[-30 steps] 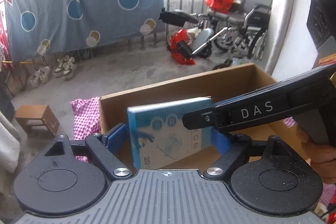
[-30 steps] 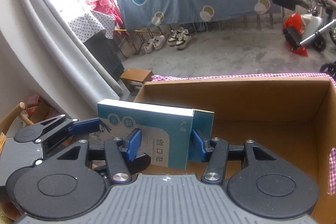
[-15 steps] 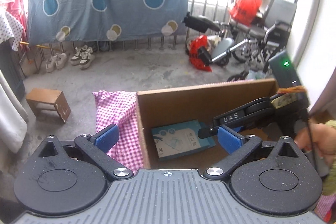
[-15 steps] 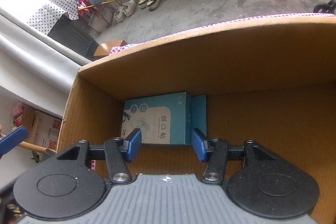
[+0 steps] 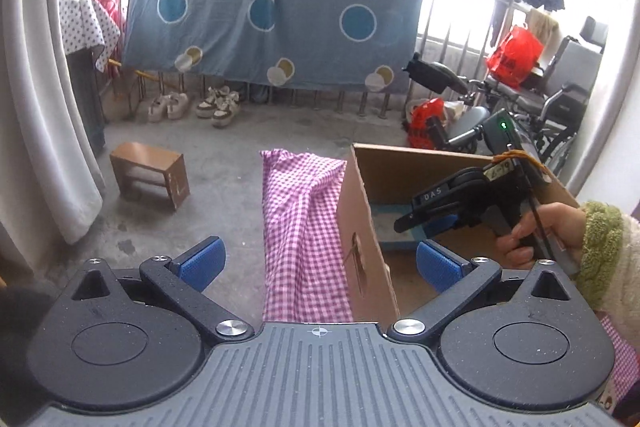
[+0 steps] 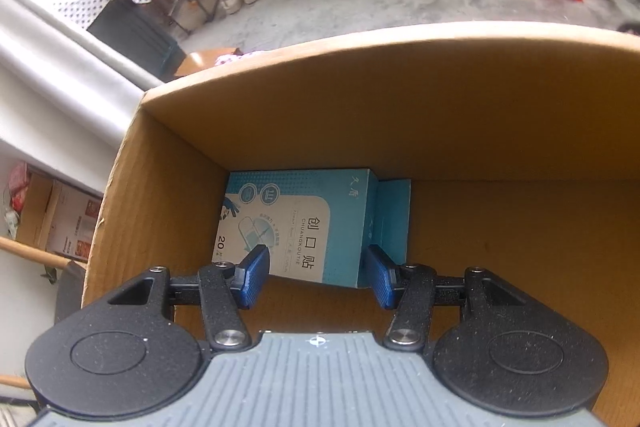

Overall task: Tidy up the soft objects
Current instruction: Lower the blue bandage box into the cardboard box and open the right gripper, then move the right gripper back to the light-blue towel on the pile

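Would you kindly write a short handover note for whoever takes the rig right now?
Left gripper: open, empty, jaws have just been opening, beside the cardboard carton above the pink checked cloth.
Right gripper: shut on the teal plaster box, down in the carton's far left corner.
Done: box is inside the carton.
Left: release it and withdraw; the cloth probably comes next.

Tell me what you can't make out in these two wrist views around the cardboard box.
- The blue box, near end: right wrist view, behind the pads of the right claw.
- Its small print: right wrist view, too small to read.
- Most of it in the left wrist view: behind the cardboard box wall and right claw.
- The checked cloth, lower end: left wrist view, behind the left claw.
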